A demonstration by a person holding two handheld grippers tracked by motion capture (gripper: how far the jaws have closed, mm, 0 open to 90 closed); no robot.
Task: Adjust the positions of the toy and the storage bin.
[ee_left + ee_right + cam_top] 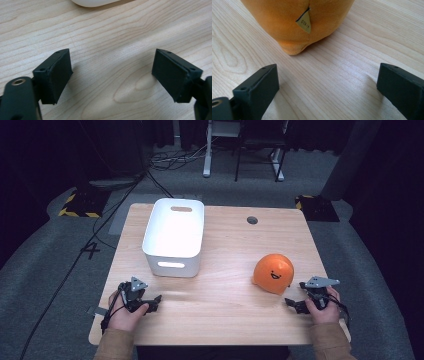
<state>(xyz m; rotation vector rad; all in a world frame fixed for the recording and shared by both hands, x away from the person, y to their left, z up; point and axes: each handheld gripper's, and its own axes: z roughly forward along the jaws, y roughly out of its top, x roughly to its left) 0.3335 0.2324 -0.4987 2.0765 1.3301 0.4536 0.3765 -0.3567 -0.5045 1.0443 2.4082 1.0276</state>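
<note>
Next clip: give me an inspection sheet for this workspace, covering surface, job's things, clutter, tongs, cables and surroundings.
Surface: light wooden table, with a round grommet hole near the far edge.
Job's things: orange plush toy with a stitched face, lying at the right; white plastic bin with handle slots, far left, looks empty.
Clutter: nothing seen.
Tongs: left tongs open, over bare wood near the bin; right tongs open, just short of the plush, not touching it.
Cables: black cable across the floor at the left; more behind the table.
Surroundings: grey carpet, dark curtains, hazard-striped bases, chair legs beyond.
</note>
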